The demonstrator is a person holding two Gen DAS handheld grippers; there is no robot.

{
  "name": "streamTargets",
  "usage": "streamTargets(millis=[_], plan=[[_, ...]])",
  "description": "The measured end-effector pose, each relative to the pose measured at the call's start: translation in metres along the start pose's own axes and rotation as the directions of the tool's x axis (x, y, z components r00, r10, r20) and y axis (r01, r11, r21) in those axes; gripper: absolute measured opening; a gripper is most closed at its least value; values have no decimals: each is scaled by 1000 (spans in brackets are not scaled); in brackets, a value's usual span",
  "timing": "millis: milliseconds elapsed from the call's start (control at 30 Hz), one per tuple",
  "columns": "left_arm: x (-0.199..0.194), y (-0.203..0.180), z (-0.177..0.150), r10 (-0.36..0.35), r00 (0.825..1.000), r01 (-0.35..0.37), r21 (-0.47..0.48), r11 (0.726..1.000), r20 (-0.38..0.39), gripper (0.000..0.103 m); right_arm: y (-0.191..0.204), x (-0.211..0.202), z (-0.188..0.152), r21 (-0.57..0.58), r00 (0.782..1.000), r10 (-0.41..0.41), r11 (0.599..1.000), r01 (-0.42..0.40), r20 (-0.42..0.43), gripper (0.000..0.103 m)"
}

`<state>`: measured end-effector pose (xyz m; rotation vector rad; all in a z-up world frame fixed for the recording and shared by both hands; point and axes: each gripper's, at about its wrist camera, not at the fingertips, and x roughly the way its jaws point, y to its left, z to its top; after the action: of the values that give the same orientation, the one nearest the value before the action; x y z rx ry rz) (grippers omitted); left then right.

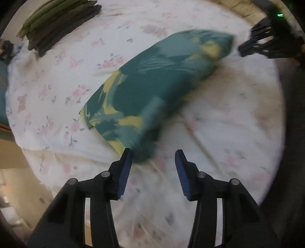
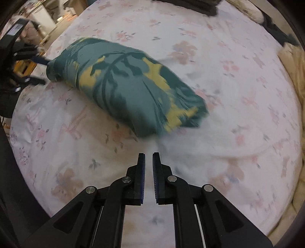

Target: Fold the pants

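The pants (image 1: 148, 91) are teal with yellow patches, folded into a long bundle on a floral sheet; they also show in the right wrist view (image 2: 133, 85). My left gripper (image 1: 153, 154) is open and empty, its fingertips just at the near end of the bundle. My right gripper (image 2: 148, 155) has its jaws nearly closed with a narrow gap and nothing between them, a short way in front of the bundle. Each gripper shows in the other's view, the right gripper (image 1: 246, 41) at the far end of the bundle and the left gripper (image 2: 41, 70) at the left end.
A stack of folded green and dark clothes (image 1: 57, 24) lies at the far left of the bed. The white floral sheet (image 2: 228, 76) covers the bed. Dark fabric (image 2: 200, 5) lies at the far edge, and a beige cover (image 2: 293, 63) along the right.
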<state>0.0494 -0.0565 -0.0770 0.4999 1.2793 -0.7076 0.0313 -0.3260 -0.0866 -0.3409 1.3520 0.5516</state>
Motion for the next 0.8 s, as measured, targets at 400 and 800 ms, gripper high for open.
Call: streamTargets(millis=[400, 800], plan=[[6, 56, 36, 11, 943, 205, -604, 770, 334, 29, -8, -22, 62, 304, 950, 79, 936, -175, 303, 10], [55, 26, 30, 20, 982, 75, -485, 871, 187, 33, 4, 54, 57, 302, 997, 64, 950, -76, 49, 3]])
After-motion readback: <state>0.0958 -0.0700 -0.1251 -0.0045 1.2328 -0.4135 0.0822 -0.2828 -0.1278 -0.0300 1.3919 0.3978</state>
